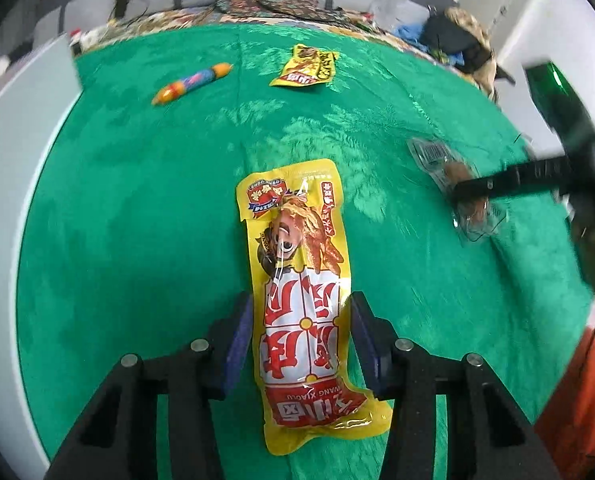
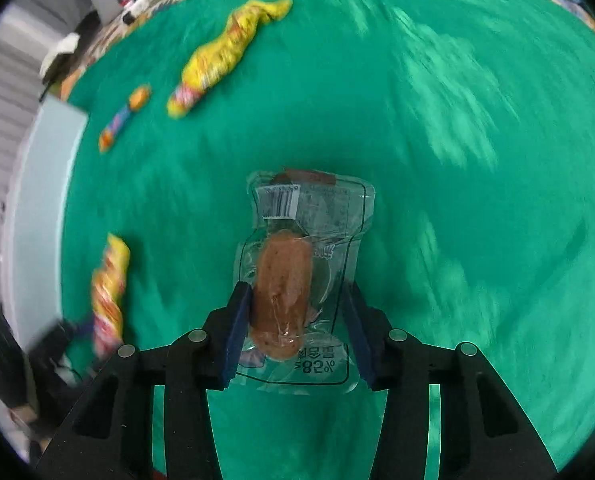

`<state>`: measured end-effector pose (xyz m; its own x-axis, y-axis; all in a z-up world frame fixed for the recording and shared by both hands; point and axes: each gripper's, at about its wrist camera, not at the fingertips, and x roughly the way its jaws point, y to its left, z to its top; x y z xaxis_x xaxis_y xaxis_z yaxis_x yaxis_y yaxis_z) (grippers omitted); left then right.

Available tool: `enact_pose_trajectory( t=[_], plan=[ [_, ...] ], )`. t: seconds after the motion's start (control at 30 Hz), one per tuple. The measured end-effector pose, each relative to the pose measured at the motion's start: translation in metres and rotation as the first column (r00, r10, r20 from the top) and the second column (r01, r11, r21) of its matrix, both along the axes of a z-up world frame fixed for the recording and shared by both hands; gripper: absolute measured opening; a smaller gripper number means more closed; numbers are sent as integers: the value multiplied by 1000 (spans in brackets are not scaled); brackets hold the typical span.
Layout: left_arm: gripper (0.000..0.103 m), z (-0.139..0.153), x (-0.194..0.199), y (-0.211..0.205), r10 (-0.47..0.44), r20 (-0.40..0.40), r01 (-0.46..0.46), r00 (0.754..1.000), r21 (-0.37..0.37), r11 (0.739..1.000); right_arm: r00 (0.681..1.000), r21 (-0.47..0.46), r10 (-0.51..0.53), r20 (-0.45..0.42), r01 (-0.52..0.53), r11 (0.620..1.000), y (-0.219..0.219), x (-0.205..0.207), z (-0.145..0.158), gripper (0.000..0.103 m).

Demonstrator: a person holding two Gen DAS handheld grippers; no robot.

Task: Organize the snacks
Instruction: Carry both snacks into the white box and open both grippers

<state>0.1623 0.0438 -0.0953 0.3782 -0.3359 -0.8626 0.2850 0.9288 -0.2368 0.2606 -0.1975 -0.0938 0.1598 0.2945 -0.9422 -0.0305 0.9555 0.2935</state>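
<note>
Your left tool (image 1: 301, 340) clamps the yellow chicken-foot snack pack (image 1: 297, 280) above the green tabletop (image 1: 137, 240). Your right tool (image 2: 295, 320) clamps the clear sausage pack (image 2: 297, 264); a wrapped sausage stick (image 1: 193, 83) lies well apart.

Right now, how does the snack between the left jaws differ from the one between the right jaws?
The yellow pouch is opaque, printed in red and white with a cartoon figure; the clear pouch is see-through and shows a brown sausage inside. The yellow pouch is long and narrow; the clear pouch looks shorter and wider. Both are sealed, each sits lengthwise between a pair of jaws, over the green cloth.
</note>
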Motion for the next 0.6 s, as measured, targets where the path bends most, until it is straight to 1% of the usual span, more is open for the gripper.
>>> enact_pose_trajectory(
  t=[0.03, 0.07, 0.13, 0.17, 0.2, 0.23, 0.27, 0.3, 0.33, 0.4, 0.47, 0.53, 0.57, 0.6],
  plan=[
    [47, 0, -7, 5, 16, -5, -17, 1000, -21, 1000, 1000, -22, 4, 22, -3, 1000, -1, -11, -1, 49],
    [46, 1, -11, 7, 28, -9, -28, 1000, -31, 999, 999, -54, 3, 54, 0, 999, 2, -19, 0, 53],
    [46, 2, -22, 13, 49, -12, -50, 999, -34, 998, 996, -91, -9, 90, 17, 996, 9, -26, 1, 68],
    [46, 3, -28, 16, 58, -8, -58, 998, -26, 998, 995, -100, -5, 102, 16, 995, 18, -26, -1, 80],
    [46, 4, -35, 18, 62, -4, -62, 998, -21, 998, 994, -132, 1, 112, 14, 991, 26, -27, -3, 81],
    [46, 7, -42, 20, 69, 1, -69, 998, -22, 997, 992, -217, 34, 120, -7, 976, 39, -26, -5, 78],
    [46, 11, -49, 25, 79, 14, -78, 997, -30, 996, 990, -270, 62, 124, -26, 963, 49, -25, -6, 66],
    [46, 16, -53, 28, 85, 26, -84, 996, -36, 996, 988, -251, 66, 136, -30, 968, 52, -26, -3, 51],
    [46, 22, -58, 32, 94, 41, -93, 995, -43, 995, 991, -224, 42, 128, -12, 975, 51, -27, 0, 45],
    [46, 35, -66, 42, 114, 66, -110, 991, -72, 991, 994, -108, -32, 102, 43, 993, 40, -36, 8, 45],
    [46, 51, -73, 51, 132, 91, -122, 987, -110, 986, 993, -36, -66, 101, 70, 997, 32, -45, 19, 45],
    [46, 71, -81, 63, 158, 117, -138, 980, -161, 977, 990, 60, -91, 107, 85, 995, 25, -57, 33, 45],
    [46, 83, -85, 73, 176, 134, -148, 975, -194, 970, 988, 116, -97, 117, 83, 990, 28, -62, 46, 45],
    [46, 96, -89, 83, 195, 148, -160, 970, -220, 962, 987, 143, -94, 126, 76, 987, 33, -64, 52, 45]
  ],
)
